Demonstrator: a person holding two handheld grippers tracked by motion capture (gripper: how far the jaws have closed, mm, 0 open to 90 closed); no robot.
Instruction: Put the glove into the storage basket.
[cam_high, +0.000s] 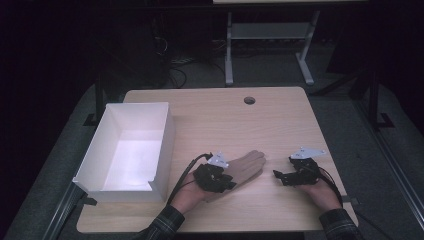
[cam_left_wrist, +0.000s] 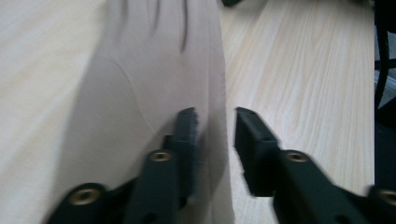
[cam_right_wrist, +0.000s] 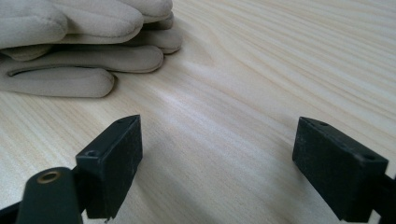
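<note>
Here, a pale wood table (cam_high: 280, 125) sits in a dark room, a white box (cam_high: 131, 150) at left. The glove (cam_high: 245, 167) lies flat between my tongs, fingers pointing away and rightward. My left tongs (cam_left_wrist: 215, 122) straddle its cuff edge, slackened; my right tongs (cam_right_wrist: 217, 154) gape empty.

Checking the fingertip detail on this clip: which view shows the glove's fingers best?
The right gripper view: the glove lies close, its stacked beige fingers sharp on the table. The high view shows the whole glove small and dim. The left gripper view shows its cuff end, blurred, at the left gripper.
</note>
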